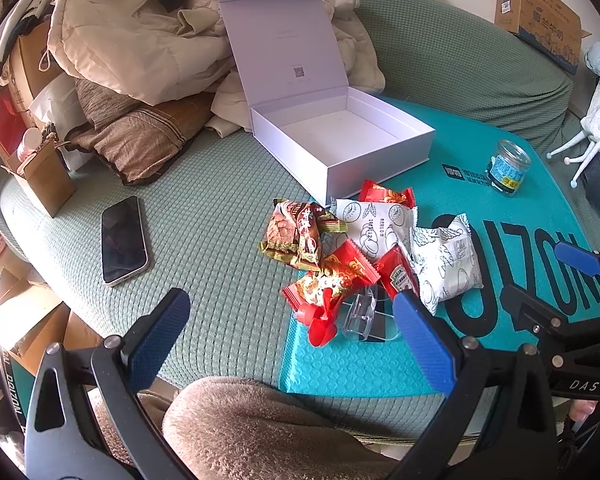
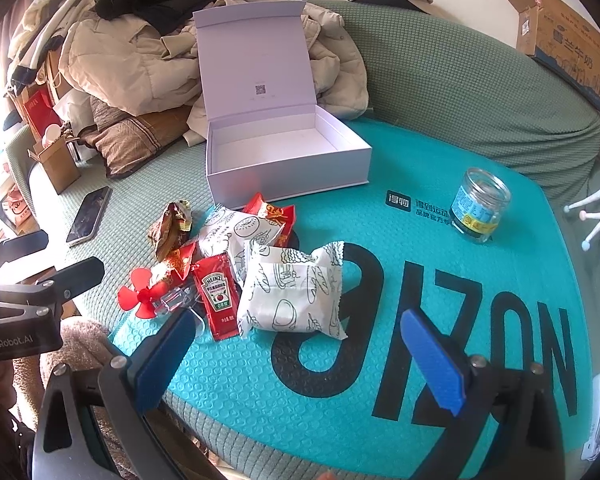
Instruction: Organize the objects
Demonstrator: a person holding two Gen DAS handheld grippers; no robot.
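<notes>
**Snacks loose, box empty: no pick begun**

Pile of wrapped snacks lies on the green quilted sofa seat, half on a teal bubble-wrap mailer (image 2: 440, 280) with black lettering. Behind the pile, touching its far edge, stands a white cardboard gift box (image 2: 284, 160) with hinged lid upright; nothing inside it.

Step in hand, by my reading: the approach before the first pick. Left tongs (image 1: 296, 344) and right tongs (image 2: 312, 364) both stand wide apart, holding nothing, angled down at the seat.

Positions:
- White line-drawn pastry packet (image 2: 296, 288) sits just ahead of the right tongs, nearest of all.
- Red ketchup sachet (image 2: 217, 292) lies beside it, toward the right tongs' left finger.
- Small red plastic fan on a clear base (image 1: 328, 320) lies between the left tongs' fingers, just ahead.
- Brown-gold wrapper (image 1: 300, 232) is farther off, near the box.
- Glass jar with blue label (image 2: 480, 204) stands well apart, to the right.

Next move likely calls for closing on the pastry packet, lifting clear, carrying over the box's front wall.
</notes>
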